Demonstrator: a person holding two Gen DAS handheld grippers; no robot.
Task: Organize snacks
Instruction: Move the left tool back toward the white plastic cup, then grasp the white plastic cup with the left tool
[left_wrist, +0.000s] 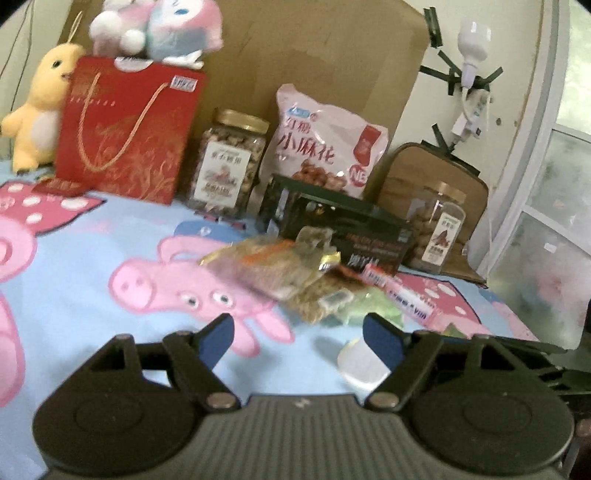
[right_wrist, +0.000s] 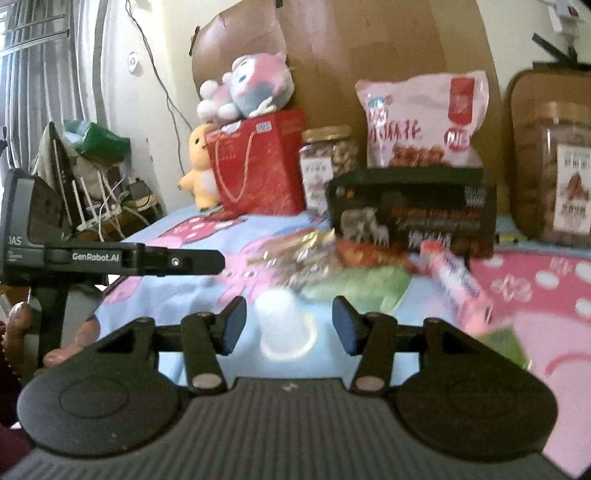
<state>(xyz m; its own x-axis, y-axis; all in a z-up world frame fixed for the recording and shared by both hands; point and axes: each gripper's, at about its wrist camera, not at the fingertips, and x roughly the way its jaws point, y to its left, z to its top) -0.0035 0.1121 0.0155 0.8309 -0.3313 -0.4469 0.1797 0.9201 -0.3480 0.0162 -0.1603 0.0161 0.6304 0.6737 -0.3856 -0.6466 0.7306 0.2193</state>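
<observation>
A heap of small snack packets (left_wrist: 280, 269) (right_wrist: 314, 254) lies on the cartoon-pig sheet, with a pink stick pack (left_wrist: 402, 295) (right_wrist: 458, 284) and a green packet (right_wrist: 362, 288) beside it. Behind stand a black box (left_wrist: 343, 225) (right_wrist: 413, 218), a pink bag of twists (left_wrist: 325, 144) (right_wrist: 424, 122), a nut jar (left_wrist: 229, 162) (right_wrist: 328, 158) and a second jar (left_wrist: 439, 229) (right_wrist: 554, 173). A small white cup (left_wrist: 362, 363) (right_wrist: 284, 325) lies on its side. My left gripper (left_wrist: 299, 332) is open and empty, the cup by its right finger. My right gripper (right_wrist: 290, 319) is open, the cup in the gap, untouched.
A red gift bag (left_wrist: 125, 129) (right_wrist: 258, 162) stands at the back left with a yellow plush (left_wrist: 37, 107) and a pink plush (left_wrist: 159, 26). Cardboard (left_wrist: 314, 48) leans on the wall. A brown case (left_wrist: 417, 177) sits back right. The sheet's left edge (right_wrist: 122, 284) drops toward cluttered shelves (right_wrist: 92, 177).
</observation>
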